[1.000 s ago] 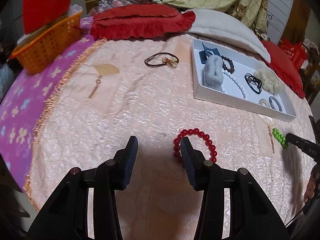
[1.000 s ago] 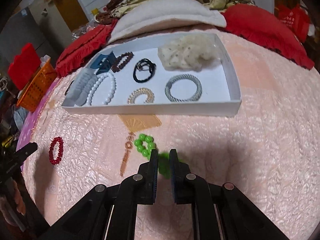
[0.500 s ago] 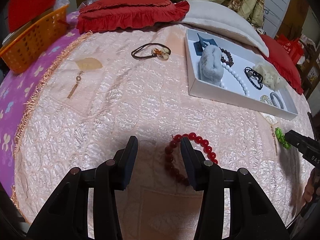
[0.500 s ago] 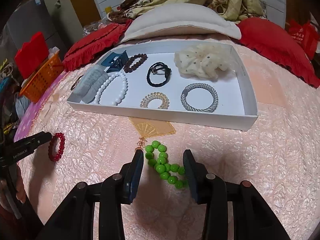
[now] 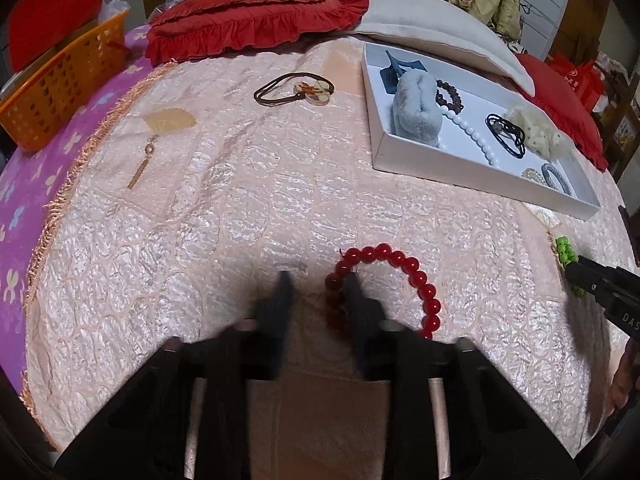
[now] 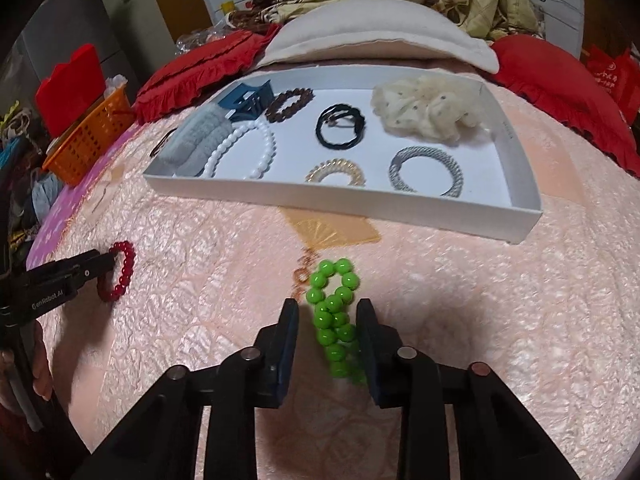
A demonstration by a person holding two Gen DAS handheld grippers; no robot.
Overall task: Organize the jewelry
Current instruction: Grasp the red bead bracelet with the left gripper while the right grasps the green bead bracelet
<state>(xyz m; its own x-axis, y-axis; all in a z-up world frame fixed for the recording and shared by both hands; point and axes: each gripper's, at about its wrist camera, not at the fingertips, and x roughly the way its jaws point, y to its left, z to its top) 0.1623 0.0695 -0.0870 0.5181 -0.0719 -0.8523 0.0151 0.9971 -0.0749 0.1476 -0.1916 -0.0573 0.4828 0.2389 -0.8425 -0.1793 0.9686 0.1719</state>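
Observation:
A red bead bracelet (image 5: 400, 276) lies on the pink quilt. My left gripper (image 5: 318, 280) is open, low on the quilt, with one side of the bracelet between its fingers; it also shows in the right wrist view (image 6: 108, 262). A green bead bracelet (image 6: 334, 312) lies twisted on the quilt between the open fingers of my right gripper (image 6: 328, 308). A white tray (image 6: 360, 206) behind holds several bracelets, hair ties, a scrunchie and a blue claw clip.
A brown cord necklace with a pendant (image 5: 298, 90) lies on the quilt left of the tray (image 5: 440, 160). An orange basket (image 5: 56, 88) stands at far left. Red cushions (image 5: 248, 20) and a cream pillow (image 6: 380, 32) line the back.
My left gripper moved forward and down, and its fingers have narrowed around the red bracelet's side. My right gripper opened, then came down with the green bracelet between its fingers.

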